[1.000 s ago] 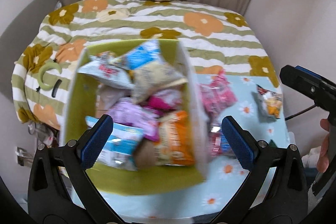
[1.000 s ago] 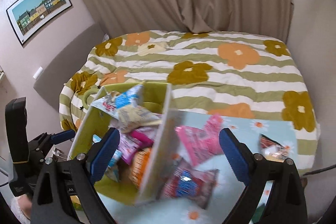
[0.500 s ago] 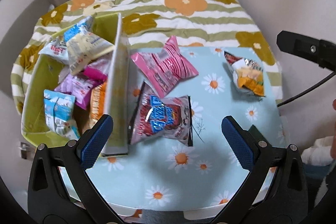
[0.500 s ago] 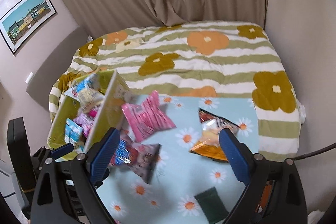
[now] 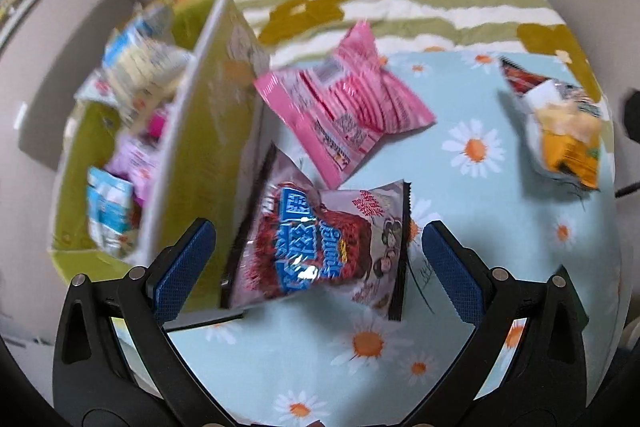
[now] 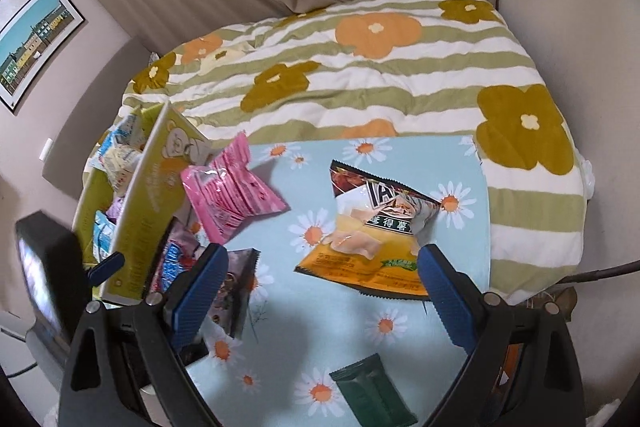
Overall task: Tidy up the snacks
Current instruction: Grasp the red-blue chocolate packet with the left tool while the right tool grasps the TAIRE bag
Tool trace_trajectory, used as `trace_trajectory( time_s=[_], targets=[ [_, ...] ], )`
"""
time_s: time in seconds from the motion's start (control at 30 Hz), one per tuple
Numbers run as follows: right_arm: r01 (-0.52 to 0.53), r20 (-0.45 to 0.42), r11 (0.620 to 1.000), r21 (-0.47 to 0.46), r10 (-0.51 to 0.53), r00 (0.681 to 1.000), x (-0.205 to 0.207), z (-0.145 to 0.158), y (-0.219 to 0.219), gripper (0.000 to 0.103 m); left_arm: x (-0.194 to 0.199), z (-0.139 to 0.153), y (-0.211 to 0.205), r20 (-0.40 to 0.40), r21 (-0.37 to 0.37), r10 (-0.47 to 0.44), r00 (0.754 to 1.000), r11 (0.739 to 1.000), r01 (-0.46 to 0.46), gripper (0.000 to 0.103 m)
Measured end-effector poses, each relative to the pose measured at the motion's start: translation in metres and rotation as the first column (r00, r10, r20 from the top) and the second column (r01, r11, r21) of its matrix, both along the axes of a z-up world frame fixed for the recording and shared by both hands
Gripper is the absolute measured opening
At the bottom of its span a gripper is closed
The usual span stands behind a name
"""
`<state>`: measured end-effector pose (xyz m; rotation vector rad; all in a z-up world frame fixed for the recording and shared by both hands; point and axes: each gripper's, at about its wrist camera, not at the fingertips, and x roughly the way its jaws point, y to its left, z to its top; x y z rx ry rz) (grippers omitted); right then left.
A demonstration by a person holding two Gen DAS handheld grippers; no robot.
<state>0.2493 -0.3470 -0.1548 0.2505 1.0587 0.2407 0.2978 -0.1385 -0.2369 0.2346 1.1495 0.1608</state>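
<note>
Both claws had been swung away from the green box [image 5: 200, 131] of snacks and lowered toward the daisy-print tabletop [image 5: 480, 211], where the loose packets were now seen larger. The left claw [image 5: 318, 269] was held wide and empty, framing the red-and-blue snack bag [image 5: 320, 247] that leaned against the box, the pink packet [image 5: 344, 107] lying just beyond. The right claw [image 6: 322, 289], equally wide and empty, was poised over the orange chip bag [image 6: 372, 235], a dark green packet [image 6: 370, 393] lying nearer the camera.
</note>
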Motion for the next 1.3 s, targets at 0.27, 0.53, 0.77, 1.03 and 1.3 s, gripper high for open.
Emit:
trace_trajectory(
  time_s=[0.27,0.53,0.77,1.03,1.3],
  targets=[
    [-0.018,-0.049,1.0,-0.011,0.017,0.999,0.019,-0.023,0.004,0.094,0.023,-0.046,0.013,-0.138,-0.06,0.041,0.99,0.997,-0.05,0.102],
    [-0.004,-0.113,1.0,-0.014,0.002,0.994,0.038,-0.049,0.003,0.094,0.031,-0.06,0.008,-0.139,-0.044,0.018,0.99,0.999,-0.024,0.103],
    [0.02,-0.141,1.0,0.002,-0.02,0.99,0.043,-0.062,-0.004,0.094,0.031,-0.065,0.0,-0.157,-0.048,-0.08,0.984,0.996,0.073,0.103],
    [0.025,-0.181,1.0,0.016,-0.022,0.983,0.045,-0.08,-0.001,0.094,0.041,-0.063,0.026,-0.14,-0.206,-0.043,0.989,0.978,0.013,0.103],
    [0.031,-0.206,0.999,0.025,-0.025,0.978,0.048,-0.096,-0.004,0.094,0.045,-0.064,0.019,-0.162,-0.241,-0.071,0.984,0.97,0.03,0.103]
  ],
)
